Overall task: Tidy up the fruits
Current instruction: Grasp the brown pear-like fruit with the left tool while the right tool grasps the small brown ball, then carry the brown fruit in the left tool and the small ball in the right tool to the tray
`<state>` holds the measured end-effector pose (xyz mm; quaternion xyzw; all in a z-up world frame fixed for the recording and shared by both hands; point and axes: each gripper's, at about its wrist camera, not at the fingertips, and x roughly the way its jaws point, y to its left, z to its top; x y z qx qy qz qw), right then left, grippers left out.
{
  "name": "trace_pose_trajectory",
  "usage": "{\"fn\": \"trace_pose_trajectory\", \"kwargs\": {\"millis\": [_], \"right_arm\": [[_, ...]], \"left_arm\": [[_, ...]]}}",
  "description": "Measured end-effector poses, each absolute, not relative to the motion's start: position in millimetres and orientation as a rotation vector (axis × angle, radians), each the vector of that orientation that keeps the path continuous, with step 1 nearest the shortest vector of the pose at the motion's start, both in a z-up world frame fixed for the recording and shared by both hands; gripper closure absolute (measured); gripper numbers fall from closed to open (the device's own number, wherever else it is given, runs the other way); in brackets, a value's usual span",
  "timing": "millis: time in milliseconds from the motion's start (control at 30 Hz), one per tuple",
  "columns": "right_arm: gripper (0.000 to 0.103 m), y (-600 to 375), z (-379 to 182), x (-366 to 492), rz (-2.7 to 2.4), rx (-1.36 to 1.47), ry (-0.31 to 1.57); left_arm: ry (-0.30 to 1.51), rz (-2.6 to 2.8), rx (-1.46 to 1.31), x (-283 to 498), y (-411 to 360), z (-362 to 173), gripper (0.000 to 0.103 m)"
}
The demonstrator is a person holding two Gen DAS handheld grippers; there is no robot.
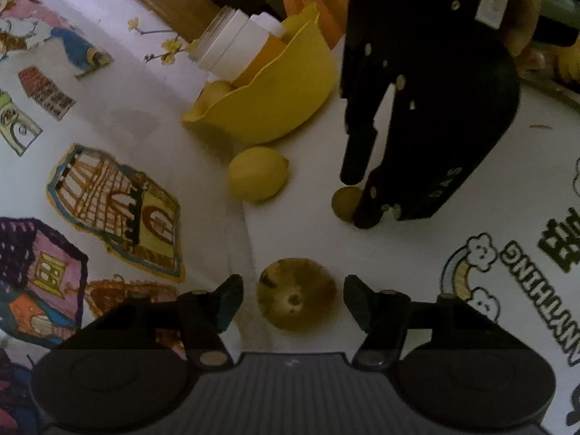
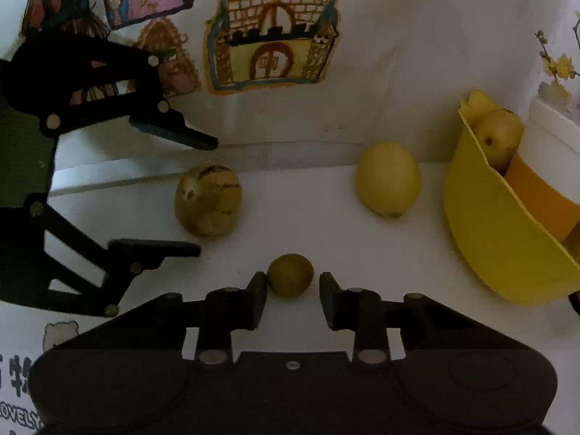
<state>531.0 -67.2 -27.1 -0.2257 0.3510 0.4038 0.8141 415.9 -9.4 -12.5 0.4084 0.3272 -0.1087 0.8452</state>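
Four fruits are visible: one smooth yellow lemon (image 2: 388, 178) lying far on the white board (image 2: 326, 224), one larger brownish streaked fruit (image 2: 207, 200) to its left, one small round olive-brown fruit (image 2: 290, 274) near the camera, and one yellowish fruit (image 2: 498, 137) inside the bowl. There is one yellow bowl (image 2: 489, 239) at the right, with one orange container (image 2: 543, 195) in it. Two black grippers appear, the right gripper (image 2: 293, 299) and the left gripper (image 2: 203, 195).

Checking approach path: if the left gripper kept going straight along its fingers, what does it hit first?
Most likely the blotchy yellow-brown round fruit, already between the left gripper fingers, pads apart from it. The smooth yellow lemon lies farther along; depth is uncertain.
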Motion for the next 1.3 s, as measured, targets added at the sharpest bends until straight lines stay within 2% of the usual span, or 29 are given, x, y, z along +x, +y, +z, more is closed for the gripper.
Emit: {"fn": "trace_pose_trajectory", "kwargs": {"millis": [200, 267, 467, 1300], "right_arm": [[0.073, -65.6, -31.2, 535.4, 0.877, -0.474, 0.742], [0.073, -67.5, -30.9, 535.8, 0.879, -0.468, 0.74], [0.073, -70.8, -30.9, 533.4, 0.875, -0.475, 0.736], [0.073, -98.5, -4.1, 466.5, 0.864, -0.527, 0.706]], "left_arm": [[0.697, -0.243, 0.846, 420.9, -7.0, -15.8, 0.04], [0.709, -0.247, 0.832, 423.7, -5.4, -17.3, 0.046], [0.713, -0.247, 0.786, 424.6, -0.4, -16.8, 0.049], [0.785, -0.345, 0.747, 366.2, -22.5, -9.1, 0.05]]}}
